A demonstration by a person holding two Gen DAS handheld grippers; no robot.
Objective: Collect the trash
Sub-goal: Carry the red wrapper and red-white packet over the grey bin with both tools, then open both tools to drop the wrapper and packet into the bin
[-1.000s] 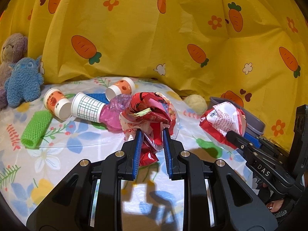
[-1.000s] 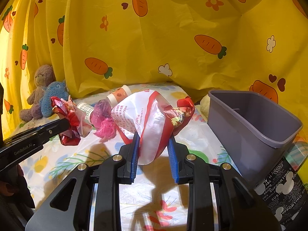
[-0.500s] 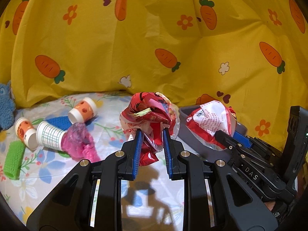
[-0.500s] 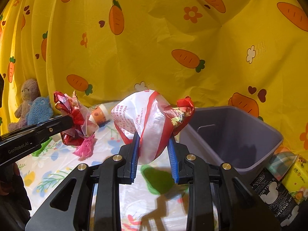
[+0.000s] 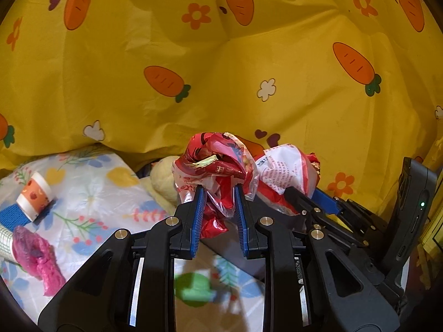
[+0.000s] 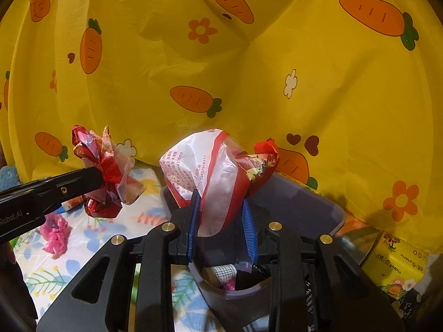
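The left gripper point(image 5: 218, 193) has its blue-padded fingers point(image 5: 197, 215) closed most of the way on a crumpled red and clear plastic wrapper point(image 5: 216, 163), pinching its lower tail so the bunched bulk stands up above the fingertips, long axis roughly upright. The right gripper point(image 6: 221, 204) likewise has its fingers point(image 6: 192, 221) clamped on a white and red printed plastic bag point(image 6: 210, 171); the bag rises from the fingertips and leans up to the right, ending in a twisted red tip. Seen from the right wrist, this bag hangs over the open mouth of a grey plastic bin point(image 6: 310, 204), inside which a small gridded paper cup point(image 6: 221, 271) and a scrap of pink are visible. The wrapper is held in the air to the left of the bin, above the counter covered by a white floral plastic sheet point(image 5: 91, 193). In the left wrist view the two bundles sit side by side, the bag just right of the wrapper. On the counter to the left lie an orange-patterned paper cup point(image 5: 34, 193) on its side, open end pointing lower left, and a crumpled pink plastic bag point(image 5: 36, 257). A yellow tissue pack point(image 6: 396, 262) sits right of the bin. A yellow carrot-print cloth point(image 5: 221, 69) hangs behind everything.
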